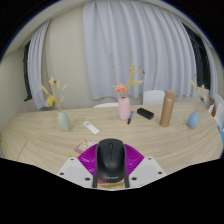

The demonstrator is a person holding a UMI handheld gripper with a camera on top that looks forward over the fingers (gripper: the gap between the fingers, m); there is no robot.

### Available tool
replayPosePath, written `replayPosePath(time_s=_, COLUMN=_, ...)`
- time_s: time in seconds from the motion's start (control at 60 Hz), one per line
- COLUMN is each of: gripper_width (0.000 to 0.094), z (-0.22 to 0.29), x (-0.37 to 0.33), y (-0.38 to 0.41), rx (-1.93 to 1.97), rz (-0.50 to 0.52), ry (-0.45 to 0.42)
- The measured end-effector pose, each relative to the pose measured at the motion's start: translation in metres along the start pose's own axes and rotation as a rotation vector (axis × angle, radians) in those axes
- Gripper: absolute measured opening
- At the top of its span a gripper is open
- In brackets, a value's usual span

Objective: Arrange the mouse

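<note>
Gripper view: mouse [111, 156] between hand-held gripper [111, 172] fingers.

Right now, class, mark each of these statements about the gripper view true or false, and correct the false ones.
1. A black mouse lies between the gripper fingers. True.
2. The mouse rests on a purple round mat. True.
3. The pink vase lies on its side. False: it stands upright, beyond the mouse.
4. The curtains behind the table are drawn open. False: they hang closed.
</note>
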State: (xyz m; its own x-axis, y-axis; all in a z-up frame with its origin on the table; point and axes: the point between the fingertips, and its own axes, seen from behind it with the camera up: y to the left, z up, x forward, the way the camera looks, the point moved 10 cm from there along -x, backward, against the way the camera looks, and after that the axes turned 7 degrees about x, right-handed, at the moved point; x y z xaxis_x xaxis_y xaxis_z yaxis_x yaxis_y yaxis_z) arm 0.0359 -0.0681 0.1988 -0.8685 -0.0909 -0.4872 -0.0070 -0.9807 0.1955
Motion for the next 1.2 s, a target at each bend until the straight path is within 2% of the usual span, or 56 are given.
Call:
replayPosePath(time_s=0.1, gripper_width=0.0349, z=-0.006, x=0.060, y=0.028, rx=0.011, rz=0.005, ry=0.056)
replayPosePath(time_s=0.2, gripper_width=0.0351, z=-0.038, x=0.108, y=0.039, rx=0.007, rz=-0.004, ry=0.127)
replayPosePath(time_s=0.333, gripper_width=0.0359, z=-0.081, x=0.139, y=0.038, rx=0.027, rz=-0.050, ry=0.213)
replayPosePath(time_s=0.383, gripper_width=0.0390, z=-0.090, x=0.144, y=0.038, rx=0.026, rz=-0.061, ry=0.226)
replayPosePath(time_s=0.5, gripper_width=0.0493, z=-0.096, x=0.144, y=0.038, rx=-0.061, rz=-0.071, ry=0.201)
replayPosePath(time_s=0.533, gripper_width=0.0608, z=-0.097, x=0.144, y=0.038, rx=-0.098, rz=-0.078, ry=0.201)
replayPosePath(time_s=0.583, gripper_width=0.0885, z=-0.091, x=0.141, y=0.034, rx=-0.126, rz=-0.116, ry=0.195)
replayPosePath(time_s=0.617, gripper_width=0.0837, z=-0.087, x=0.137, y=0.034, rx=-0.127, rz=-0.130, ry=0.186)
replayPosePath(time_s=0.717, gripper_width=0.0857, z=-0.071, x=0.109, y=0.036, rx=-0.076, rz=-0.117, ry=0.172)
replayPosePath(time_s=0.867, gripper_width=0.0855, z=-0.055, x=0.023, y=0.028, rx=-0.033, rz=-0.090, ry=0.151)
replayPosePath(time_s=1.0, gripper_width=0.0856, z=-0.068, x=-0.063, y=0.006, rx=-0.024, rz=-0.095, ry=0.191)
replayPosePath(time_s=1.2, gripper_width=0.0859, z=-0.090, x=-0.178, y=-0.035, rx=-0.055, rz=-0.103, ry=0.189)
